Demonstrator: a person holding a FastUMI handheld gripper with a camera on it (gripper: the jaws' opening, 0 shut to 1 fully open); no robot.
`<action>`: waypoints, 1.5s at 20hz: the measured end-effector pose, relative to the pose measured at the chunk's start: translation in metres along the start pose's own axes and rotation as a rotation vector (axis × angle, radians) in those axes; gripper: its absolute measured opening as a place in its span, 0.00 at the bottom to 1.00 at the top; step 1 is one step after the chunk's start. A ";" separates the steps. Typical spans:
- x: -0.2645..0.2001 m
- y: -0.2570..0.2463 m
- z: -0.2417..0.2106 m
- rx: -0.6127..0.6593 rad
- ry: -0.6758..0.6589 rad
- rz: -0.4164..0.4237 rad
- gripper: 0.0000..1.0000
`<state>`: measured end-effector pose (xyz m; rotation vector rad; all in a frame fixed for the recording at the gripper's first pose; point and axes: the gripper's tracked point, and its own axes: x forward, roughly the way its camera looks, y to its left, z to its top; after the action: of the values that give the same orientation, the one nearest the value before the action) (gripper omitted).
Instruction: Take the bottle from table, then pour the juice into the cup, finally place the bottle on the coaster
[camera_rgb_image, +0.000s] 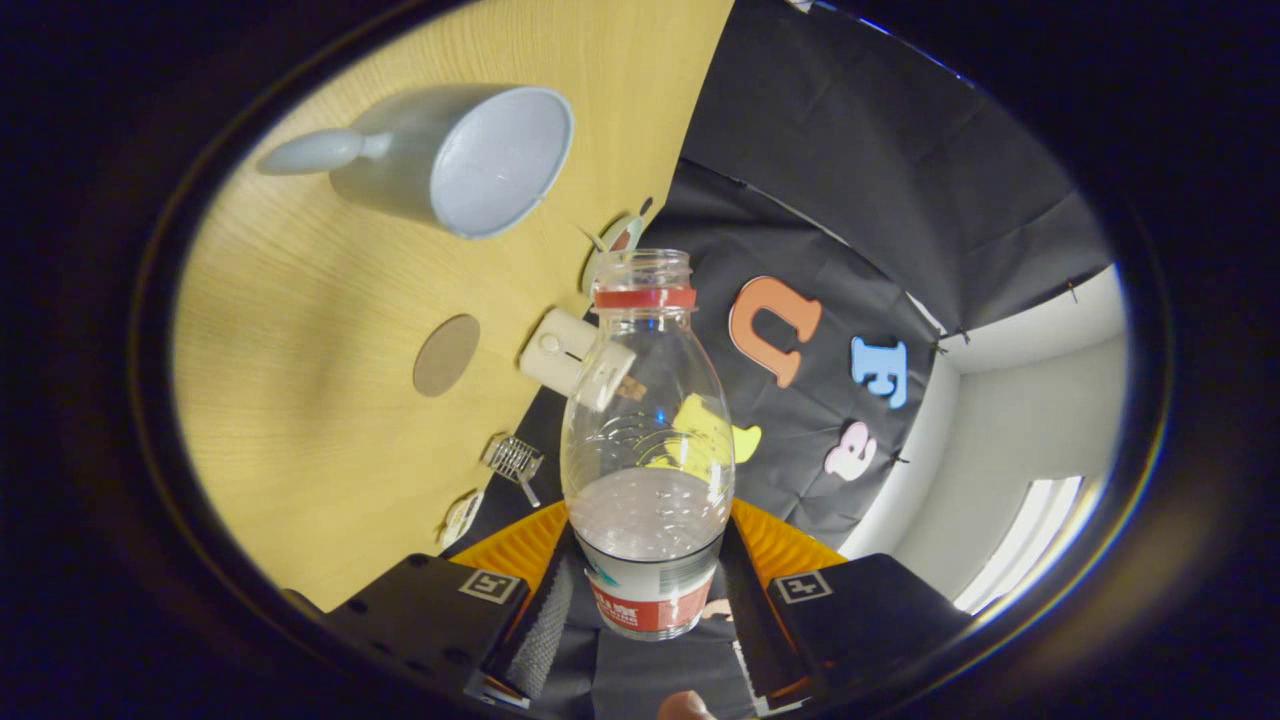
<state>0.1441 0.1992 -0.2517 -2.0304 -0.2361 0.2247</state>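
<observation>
Gripper view: jaws clamp the bottle (647, 440).

1. The tongs (648, 590) have two blocky, matte housings, one on the left and one on the right.
2. Each housing carries a small square white tag printed with a black angular marker.
3. Ribbed plates sit behind the housings.
4. The inner faces of the fingers (545, 625) are finely textured strips.

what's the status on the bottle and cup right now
Tool shut on bottle, lifted and tilted, cap off. Liquid low in the bottle. Cup beyond on the table, round coaster between. Path clear.
</observation>
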 end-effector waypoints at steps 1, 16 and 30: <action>0.001 -0.002 0.000 -0.003 0.002 -0.002 0.77; 0.003 -0.003 0.002 0.010 -0.004 -0.009 0.77; -0.008 0.022 0.000 0.441 0.033 0.094 0.78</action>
<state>0.1376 0.1873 -0.2706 -1.6072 -0.0616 0.2750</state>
